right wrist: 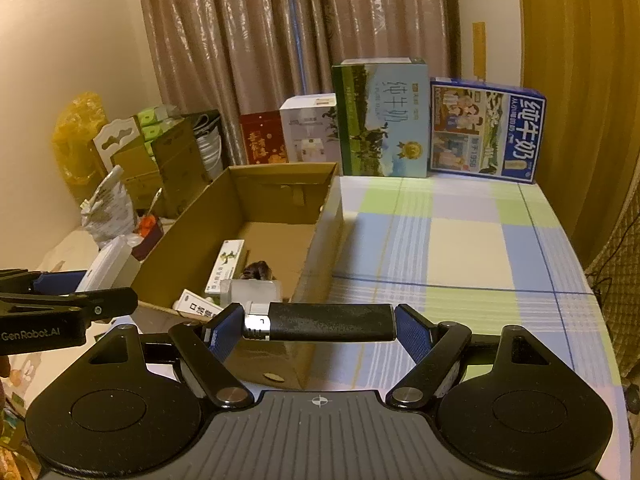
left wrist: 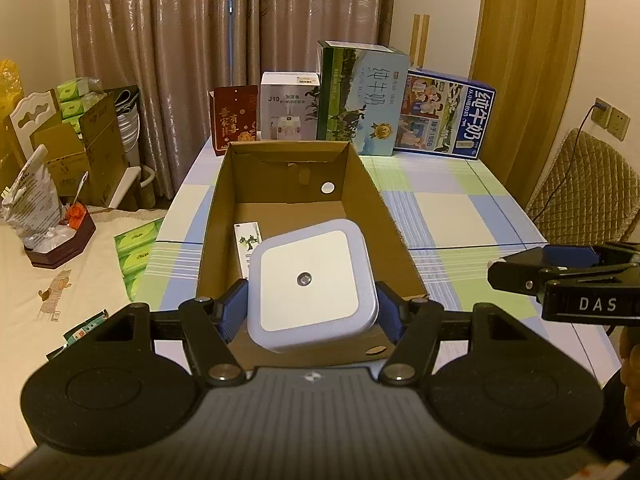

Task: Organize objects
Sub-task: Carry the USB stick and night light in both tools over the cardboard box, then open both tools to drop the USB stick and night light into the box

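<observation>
Above the open cardboard box [left wrist: 304,200] on the checked bench [left wrist: 460,216], a square night light [left wrist: 312,284] is gripped by the left tongs [left wrist: 312,312]; a black lighter [right wrist: 320,322] is clamped lengthwise in the right tongs [right wrist: 320,328].

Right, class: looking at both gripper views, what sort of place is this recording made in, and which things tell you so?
Most likely a room in a home. Full-length curtains hang behind a table with a checked tablecloth, milk cartons stand along its far edge, and tissue packs and cardboard boxes are piled nearby.
</observation>
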Available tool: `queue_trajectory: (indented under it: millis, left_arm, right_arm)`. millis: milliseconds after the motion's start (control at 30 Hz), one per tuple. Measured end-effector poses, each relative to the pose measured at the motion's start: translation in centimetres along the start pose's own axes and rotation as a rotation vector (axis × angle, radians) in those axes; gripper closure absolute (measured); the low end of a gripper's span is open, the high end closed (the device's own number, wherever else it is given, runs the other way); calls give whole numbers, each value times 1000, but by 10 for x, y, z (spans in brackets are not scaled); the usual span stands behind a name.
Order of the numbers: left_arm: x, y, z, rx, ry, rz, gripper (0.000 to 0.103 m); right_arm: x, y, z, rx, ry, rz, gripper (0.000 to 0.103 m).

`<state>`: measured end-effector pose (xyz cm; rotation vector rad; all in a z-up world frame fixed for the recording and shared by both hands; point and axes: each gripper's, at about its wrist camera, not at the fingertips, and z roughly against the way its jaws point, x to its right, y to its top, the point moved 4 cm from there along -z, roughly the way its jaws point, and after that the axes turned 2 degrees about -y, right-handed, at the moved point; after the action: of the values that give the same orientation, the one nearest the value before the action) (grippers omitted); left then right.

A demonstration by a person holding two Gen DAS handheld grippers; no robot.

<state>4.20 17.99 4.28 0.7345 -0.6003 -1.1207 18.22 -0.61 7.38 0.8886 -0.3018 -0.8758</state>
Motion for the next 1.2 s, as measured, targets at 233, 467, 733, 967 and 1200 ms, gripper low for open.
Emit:
queue_trajectory:
  millis: [233,467,733,967,1200]
  left_arm:
    - [-8,3,-6,-3,2,-6,42]
    - [-17,11,-18,-15,6,-34,42]
    - [-35,24,-42,-35,5,-54,42]
    - [-43,34,-61,-51,0,-70,42]
    - [-49,39,-77,-67,-5,-80,41]
  right_arm:
    - [-8,6,-10,-1,20,12,25]
    - [-16,15,-29,-4,39,18,25]
    - [-18,31,-53,-8,50,4,25]
    - [-20,38,-73,-25,58,1,25]
    - [-21,41,-89,-39,60,1,25]
